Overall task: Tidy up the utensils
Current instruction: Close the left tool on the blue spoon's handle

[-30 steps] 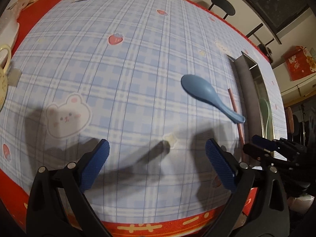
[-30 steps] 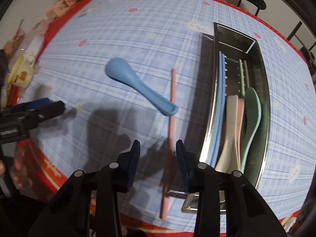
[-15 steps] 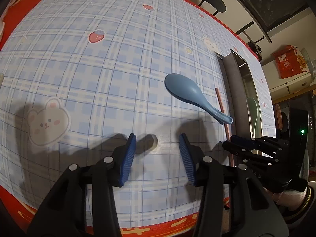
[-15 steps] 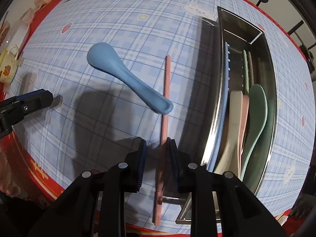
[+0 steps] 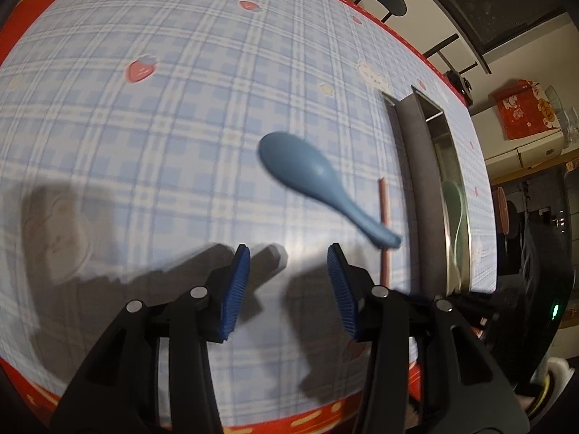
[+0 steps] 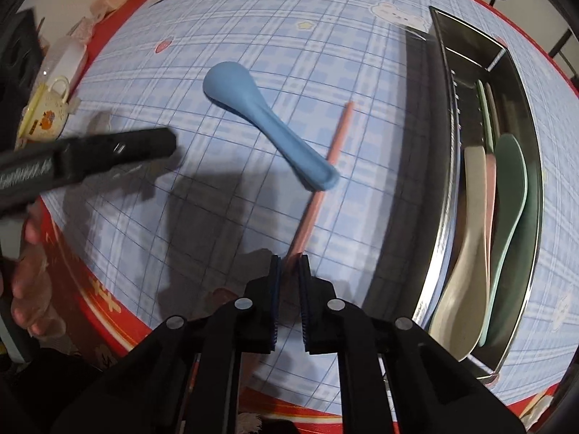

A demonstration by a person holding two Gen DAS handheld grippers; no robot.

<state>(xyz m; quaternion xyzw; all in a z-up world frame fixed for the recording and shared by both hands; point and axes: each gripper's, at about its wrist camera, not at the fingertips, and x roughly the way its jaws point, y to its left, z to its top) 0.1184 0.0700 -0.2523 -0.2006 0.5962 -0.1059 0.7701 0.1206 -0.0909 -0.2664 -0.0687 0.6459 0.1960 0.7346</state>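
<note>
several spoons already in metal tray near table's right edge. right gripper clamped on pink chopstick; left gripper half open, empty. blue spoon left, mid-table.

Dim overhead light, hard shadows, fisheye warp

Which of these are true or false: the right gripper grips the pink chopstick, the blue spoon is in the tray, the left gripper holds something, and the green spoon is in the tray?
1. The right gripper is clamped on the pink chopstick. True.
2. The blue spoon lies in the metal tray. False: it lies on the tablecloth.
3. The left gripper holds something. False: it is open and empty.
4. The green spoon lies in the tray. True.
</note>
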